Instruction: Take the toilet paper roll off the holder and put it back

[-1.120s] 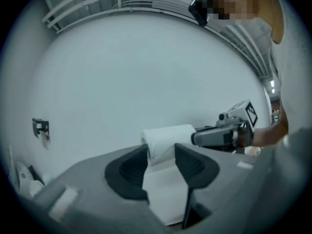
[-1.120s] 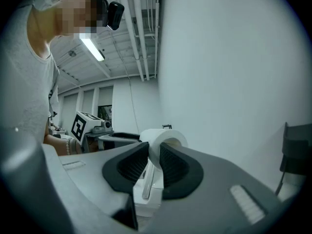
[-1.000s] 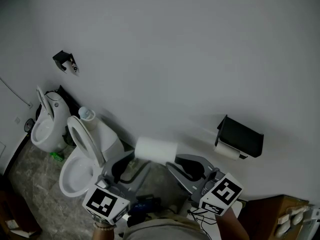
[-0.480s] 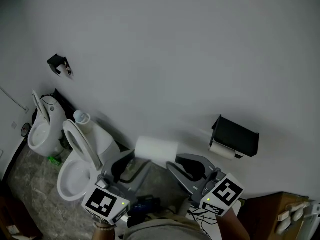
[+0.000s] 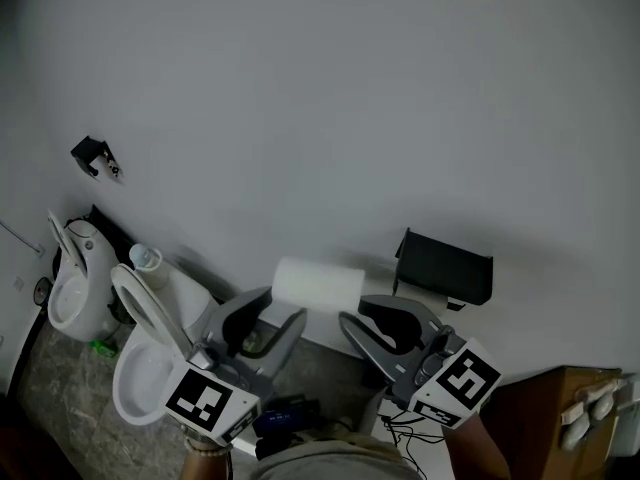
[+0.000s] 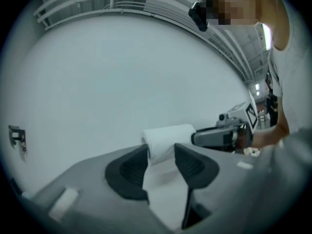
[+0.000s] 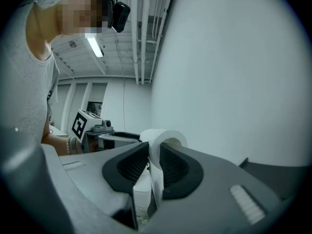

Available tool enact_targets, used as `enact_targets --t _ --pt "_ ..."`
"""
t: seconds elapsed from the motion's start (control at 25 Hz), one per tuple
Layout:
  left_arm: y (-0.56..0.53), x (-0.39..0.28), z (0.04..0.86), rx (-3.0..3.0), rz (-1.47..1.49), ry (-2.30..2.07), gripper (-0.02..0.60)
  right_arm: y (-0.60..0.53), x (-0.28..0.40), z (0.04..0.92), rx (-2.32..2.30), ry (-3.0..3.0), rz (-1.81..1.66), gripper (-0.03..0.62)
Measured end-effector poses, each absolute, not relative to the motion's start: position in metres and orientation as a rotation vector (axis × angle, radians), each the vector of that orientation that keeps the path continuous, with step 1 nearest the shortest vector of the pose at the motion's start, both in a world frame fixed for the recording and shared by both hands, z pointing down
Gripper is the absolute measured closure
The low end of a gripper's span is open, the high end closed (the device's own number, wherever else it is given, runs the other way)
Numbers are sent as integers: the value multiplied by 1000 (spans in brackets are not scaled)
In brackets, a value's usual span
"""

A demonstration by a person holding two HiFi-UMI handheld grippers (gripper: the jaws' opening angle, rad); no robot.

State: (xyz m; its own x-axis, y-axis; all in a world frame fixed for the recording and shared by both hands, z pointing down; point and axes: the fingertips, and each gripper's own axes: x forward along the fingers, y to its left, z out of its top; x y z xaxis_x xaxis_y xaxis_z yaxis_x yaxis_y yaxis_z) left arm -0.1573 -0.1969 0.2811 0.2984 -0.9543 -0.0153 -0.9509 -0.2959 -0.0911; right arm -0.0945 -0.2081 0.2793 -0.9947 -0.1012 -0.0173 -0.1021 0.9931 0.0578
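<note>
White toilet paper roll (image 5: 318,281) hangs clear of its holder, lying crosswise in front of the pale wall (image 5: 330,88) and carried by two hand-held grippers that reach it from below. The left gripper (image 6: 161,152) has its jaws set fairly wide around the roll's left end; in the left gripper view the left pad presses against that end and the paper fills the gap between the pads. The right gripper (image 7: 155,152) has its jaws drawn narrow, pinching the rim of the roll's right end, whose hollow core shows just above the pads in the right gripper view. A loose strip of paper runs down between those jaws.

The black holder (image 5: 445,268) is fixed low on the wall, towards its right edge. It sits just right of the roll and apart from it, above the right gripper.

At the wall's lower left edge stands a white toilet (image 5: 140,368) with its seat raised. A second white fixture (image 5: 72,283) stands further left, on a grey stone floor (image 5: 60,408). A small black bracket (image 5: 93,156) sits on the wall above them. A wooden cabinet (image 5: 565,418) fills the bottom right corner of the head view
</note>
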Motion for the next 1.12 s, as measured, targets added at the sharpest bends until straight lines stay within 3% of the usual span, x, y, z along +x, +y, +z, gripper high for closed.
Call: enact_targets --t 0.6,1.12 --pt "-261 -78 251 -2581 -30 1488 420 -259 -15 252 -541 3064 264 519" --pt "-315 -29 271 -2706 -67 1356 420 -303 32 269 -791 3086 236 519"
